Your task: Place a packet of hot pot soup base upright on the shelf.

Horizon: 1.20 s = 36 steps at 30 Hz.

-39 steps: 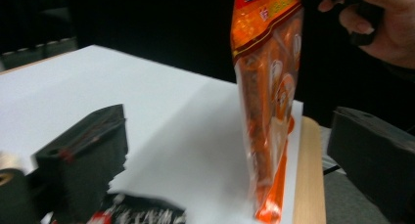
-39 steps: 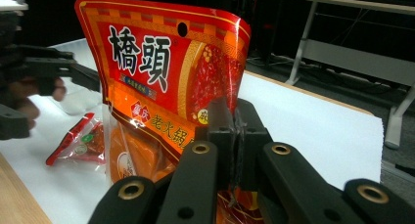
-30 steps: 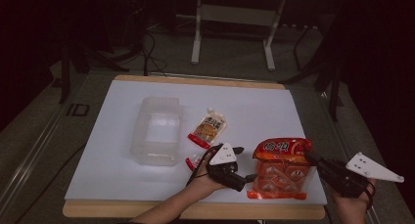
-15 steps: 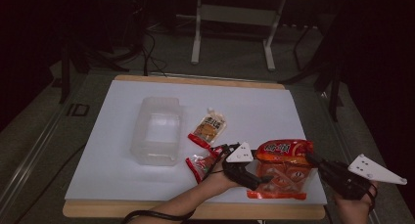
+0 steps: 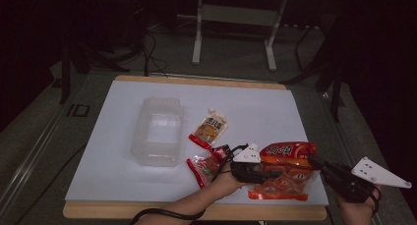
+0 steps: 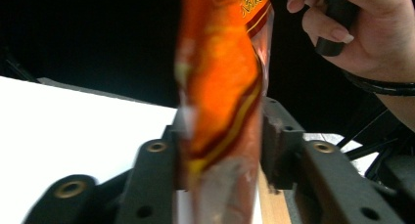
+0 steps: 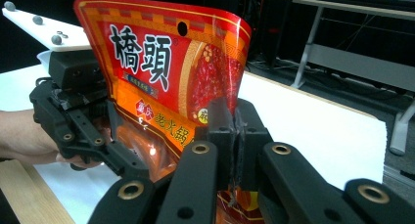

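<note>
A large red-and-orange foil pouch printed with Chinese characters (image 5: 285, 168) stood held between two hand-held grippers at the near right corner of the white-topped bench (image 5: 123, 176). The right gripper (image 7: 235, 131) had its jaws pressed together on the pouch's right edge, pinching the foil. The left gripper (image 6: 222, 150) had just been closing its jaws on the opposite edge; in the left gripper view the pouch rose between the two pads, which flanked it closely, the left pad against the film, though whether both pads pressed it could not be told.

The risk from here appeared to lie in the slick, puffed foil. If the left gripper caught only a thin margin, the pouch could have slid out or twisted as the two hands moved apart or lifted, judging by how narrow the bite looked. A hard pull from both sides might also have creased or torn the seam. The pouch hung close to the bench's front wooden edge (image 5: 147, 212), so a slip could have sent it off the near side.

Farther left lay a small red sachet (image 5: 204, 168) just beside the left hand (image 5: 223, 183), a slim orange packet (image 5: 210, 127) beyond it, and a clear plastic rectangular tub (image 5: 158, 131) well apart.
</note>
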Tool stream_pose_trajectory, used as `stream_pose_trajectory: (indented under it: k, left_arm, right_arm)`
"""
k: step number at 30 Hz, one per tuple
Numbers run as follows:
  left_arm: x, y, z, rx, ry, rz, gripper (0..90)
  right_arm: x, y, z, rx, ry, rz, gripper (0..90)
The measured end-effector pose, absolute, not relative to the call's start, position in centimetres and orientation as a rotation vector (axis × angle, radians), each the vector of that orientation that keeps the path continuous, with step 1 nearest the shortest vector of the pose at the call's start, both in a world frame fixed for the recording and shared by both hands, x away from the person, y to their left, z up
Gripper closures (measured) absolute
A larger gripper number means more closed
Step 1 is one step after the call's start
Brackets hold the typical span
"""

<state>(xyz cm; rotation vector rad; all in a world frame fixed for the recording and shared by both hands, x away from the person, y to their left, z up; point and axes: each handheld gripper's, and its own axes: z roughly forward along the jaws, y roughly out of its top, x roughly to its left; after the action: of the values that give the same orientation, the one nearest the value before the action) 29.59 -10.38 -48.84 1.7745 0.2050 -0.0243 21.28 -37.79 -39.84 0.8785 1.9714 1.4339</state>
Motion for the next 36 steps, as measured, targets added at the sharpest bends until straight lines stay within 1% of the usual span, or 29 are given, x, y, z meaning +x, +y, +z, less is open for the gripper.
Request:
stream_pose_trajectory:
  k: [2, 3, 11, 17, 21, 26, 27, 28, 31, 35, 36]
  left_arm:
    - [29.5, -10.5, -48.8, 1.784, 0.198, -0.006, 70.3]
    - [29.5, -10.5, -48.8, 1.787, 0.19, 0.006, 70.6]
    - [29.3, -10.6, -47.4, 1.786, 0.173, -0.008, 71.4]
    - [29.1, -10.1, -45.9, 1.763, 0.163, 0.023, 71.5]
    - [29.1, -9.7, -44.9, 1.741, 0.159, 0.031, 71.5]
    - [29.1, -9.0, -43.7, 1.718, 0.152, 0.068, 71.6]
    - [29.1, -9.0, -43.7, 1.718, 0.152, 0.068, 71.6]
    - [29.2, -8.5, -43.2, 1.717, 0.145, 0.088, 71.6]
    - [29.2, -8.0, -42.8, 1.71, 0.152, 0.106, 71.6]
    - [29.6, -7.1, -42.2, 1.686, 0.173, 0.114, 71.6]
    - [29.7, -6.9, -42.0, 1.683, 0.176, 0.117, 71.6]
  right_arm:
    - [21.3, -37.8, -39.9, 0.883, 1.967, 1.431, 88.1]
    - [21.4, -37.9, -40.0, 0.885, 1.965, 1.427, 88.1]
    - [21.2, -38.1, -39.3, 0.885, 1.943, 1.438, 88.0]
    - [21.1, -38.1, -38.1, 0.854, 1.92, 1.464, 87.8]
    - [21.3, -37.9, -37.3, 0.842, 1.912, 1.497, 85.7]
    - [21.4, -37.6, -36.1, 0.808, 1.869, 1.527, 78.4]
    - [21.4, -37.6, -36.1, 0.808, 1.869, 1.527, 78.4]
    - [21.3, -37.3, -35.6, 0.797, 1.845, 1.541, 71.3]
    - [21.2, -37.0, -35.2, 0.785, 1.822, 1.558, 60.3]
    - [21.4, -36.6, -35.2, 0.783, 1.796, 1.567, 36.6]
    - [21.5, -36.5, -35.2, 0.788, 1.788, 1.568, 33.0]
